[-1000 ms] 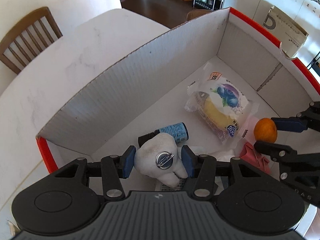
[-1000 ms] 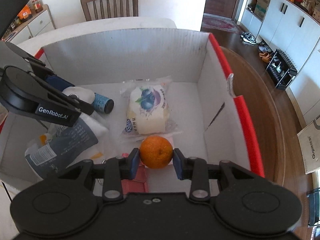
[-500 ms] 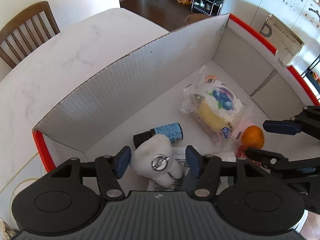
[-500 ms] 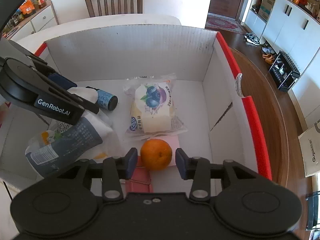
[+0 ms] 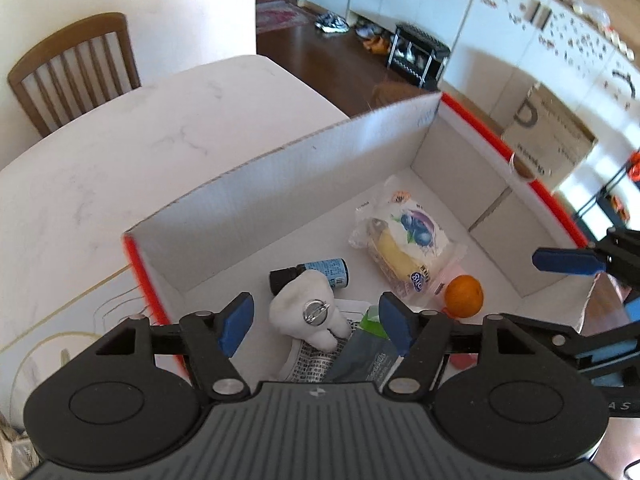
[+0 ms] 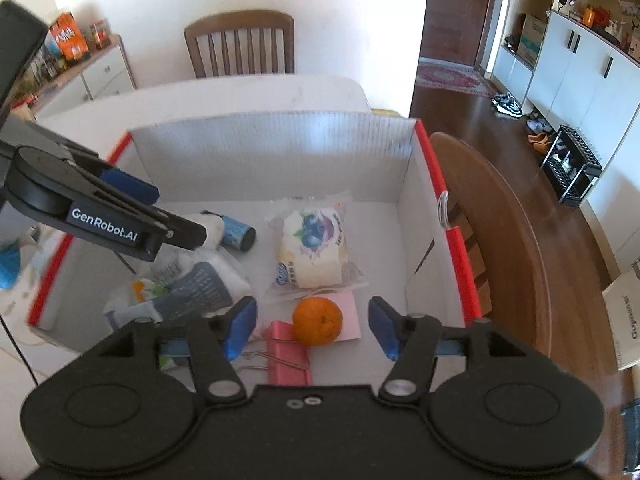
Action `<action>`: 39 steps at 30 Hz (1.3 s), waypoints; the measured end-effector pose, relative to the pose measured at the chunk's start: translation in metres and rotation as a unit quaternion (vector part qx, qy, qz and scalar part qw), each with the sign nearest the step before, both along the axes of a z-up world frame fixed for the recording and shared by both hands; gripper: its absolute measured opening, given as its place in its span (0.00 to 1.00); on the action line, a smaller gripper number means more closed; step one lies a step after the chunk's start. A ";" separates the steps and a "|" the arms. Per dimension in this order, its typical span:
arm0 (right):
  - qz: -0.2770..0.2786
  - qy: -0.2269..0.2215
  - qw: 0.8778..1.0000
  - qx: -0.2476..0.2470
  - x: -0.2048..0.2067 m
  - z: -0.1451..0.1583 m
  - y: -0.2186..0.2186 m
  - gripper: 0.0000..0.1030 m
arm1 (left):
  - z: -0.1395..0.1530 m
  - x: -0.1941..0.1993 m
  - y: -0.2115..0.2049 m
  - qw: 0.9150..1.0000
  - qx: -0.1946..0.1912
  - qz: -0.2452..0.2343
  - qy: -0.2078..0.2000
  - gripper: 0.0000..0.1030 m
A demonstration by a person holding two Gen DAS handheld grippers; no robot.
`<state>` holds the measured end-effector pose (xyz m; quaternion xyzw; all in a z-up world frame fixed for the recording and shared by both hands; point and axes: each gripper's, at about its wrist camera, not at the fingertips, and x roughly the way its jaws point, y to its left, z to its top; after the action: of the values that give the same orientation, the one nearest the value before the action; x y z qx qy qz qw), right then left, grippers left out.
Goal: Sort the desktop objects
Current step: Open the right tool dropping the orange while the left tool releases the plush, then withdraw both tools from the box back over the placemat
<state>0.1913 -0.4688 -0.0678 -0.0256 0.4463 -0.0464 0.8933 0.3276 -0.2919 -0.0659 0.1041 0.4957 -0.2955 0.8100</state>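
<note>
A white cardboard box with red rims (image 5: 280, 184) (image 6: 272, 132) holds the sorted objects. In it lie a white tooth-shaped plush (image 5: 308, 312), a small blue-labelled bottle (image 5: 320, 272) (image 6: 238, 234), a blueberry bread packet (image 5: 404, 240) (image 6: 312, 248), an orange (image 5: 464, 296) (image 6: 318, 320), a pink binder clip (image 6: 288, 352) and a grey snack bag (image 6: 192, 292). My left gripper (image 5: 316, 324) is open above the plush. My right gripper (image 6: 312, 326) is open above the orange, which rests on a pink note.
The box stands on a white table (image 5: 120, 152). A wooden chair (image 6: 240, 46) stands behind the table. A round wooden table edge (image 6: 500, 216) lies right of the box. A shoe rack (image 6: 572, 172) is on the floor far right.
Both grippers let go, opened wide and rose away from the box. The plush and the orange stay lying in the box.
</note>
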 end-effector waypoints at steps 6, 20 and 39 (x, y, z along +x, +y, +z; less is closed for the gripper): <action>0.017 -0.023 1.000 0.006 -0.016 0.021 0.008 0.68 | 0.020 -0.015 0.025 0.999 -0.031 0.018 -0.015 0.66; 0.049 -0.064 0.996 0.028 -0.032 0.046 0.041 0.80 | 0.046 -0.062 0.086 0.995 -0.079 0.037 -0.046 0.68; 0.086 -0.065 0.994 0.034 -0.009 0.040 0.151 0.83 | 0.039 -0.098 0.226 0.990 -0.072 0.079 -0.090 0.70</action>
<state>0.1826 -0.3182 -0.0282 -0.0306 0.3844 0.0444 0.9216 0.2299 -0.0664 -0.0274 0.0320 0.4051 -0.2553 0.8773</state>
